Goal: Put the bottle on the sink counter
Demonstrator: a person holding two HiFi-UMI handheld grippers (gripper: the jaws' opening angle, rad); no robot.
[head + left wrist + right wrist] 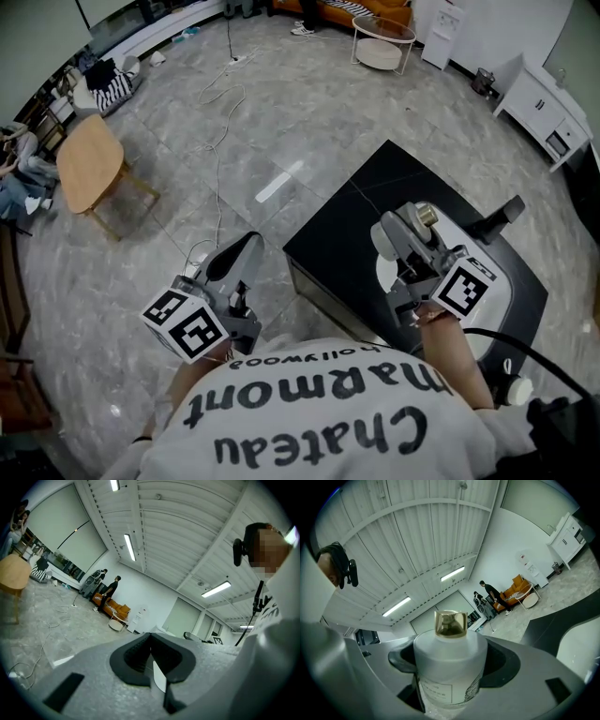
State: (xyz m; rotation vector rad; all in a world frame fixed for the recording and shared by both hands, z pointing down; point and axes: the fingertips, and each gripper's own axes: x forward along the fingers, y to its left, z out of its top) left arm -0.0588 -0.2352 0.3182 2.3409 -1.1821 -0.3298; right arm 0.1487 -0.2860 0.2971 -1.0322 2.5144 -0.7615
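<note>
Starting with the head view: right gripper (405,236) is up over the black sink counter (347,239), above the near edge of the white basin (492,291). The bottle (419,225) sits in its jaws, gold cap (427,214) pointing away from the person. Black faucet (502,217) is just beyond. Left gripper (236,265) hangs over the marble floor (187,169), off the counter's left edge, well apart from the bottle.

Left gripper view: left gripper (151,656) has jaws pressed together with nothing between them, aimed up toward the ceiling.

Right gripper view: jaws are clamped on both sides of the frosted white bottle (447,667), label facing the camera, gold cap (451,623) on top. Bottle is in the air, not touching the counter (548,620).
</note>
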